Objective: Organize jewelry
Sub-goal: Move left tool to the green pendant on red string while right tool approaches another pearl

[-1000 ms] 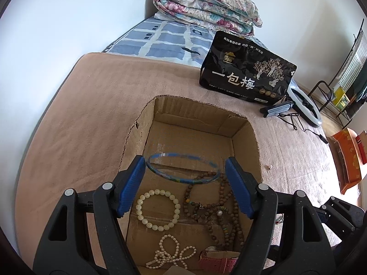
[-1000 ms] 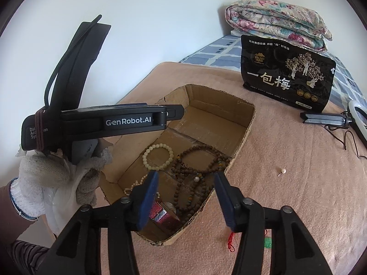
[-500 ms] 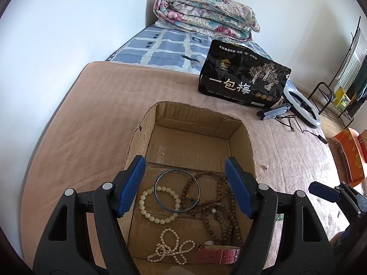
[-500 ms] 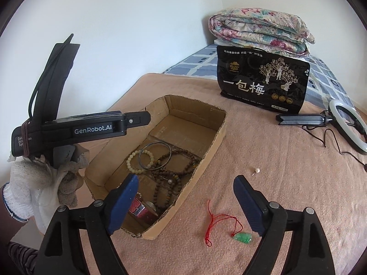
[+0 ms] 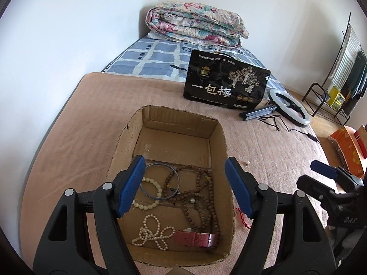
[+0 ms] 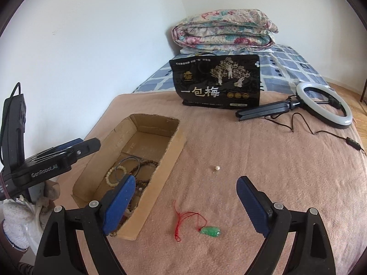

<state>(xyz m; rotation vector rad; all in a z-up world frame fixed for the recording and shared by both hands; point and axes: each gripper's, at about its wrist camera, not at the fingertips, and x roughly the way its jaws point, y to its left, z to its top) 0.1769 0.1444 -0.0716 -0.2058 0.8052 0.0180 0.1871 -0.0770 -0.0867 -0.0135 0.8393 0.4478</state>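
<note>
An open cardboard box [image 5: 215,137] lies on the tan blanket. Inside it are a dark blue bangle [image 5: 160,183], a white bead bracelet [image 5: 149,202], a brown bead necklace [image 5: 201,197], a pearl strand [image 5: 156,231] and a pink watch strap [image 5: 195,238]. My left gripper [image 5: 184,160] hangs open above the box, holding nothing. Right of the box [image 6: 174,151], a green pendant on a red cord [image 6: 211,231] and a small pearl stud [image 6: 216,167] lie on the blanket. My right gripper [image 6: 185,180] hovers over the pendant, its jaws opening, with nothing between them.
A black printed bag [image 5: 226,89] stands behind the box, and a ring light with its cable [image 6: 323,104] lies to its right. A folded floral quilt [image 6: 224,32] sits at the far end. The white wall runs along the left, where a gloved hand [image 6: 18,215] holds the left gripper.
The bangle, level with my left fingertips a second ago, now lies in the box across the white bracelet. The left gripper drew back. The right gripper swung right off the box and widened.
</note>
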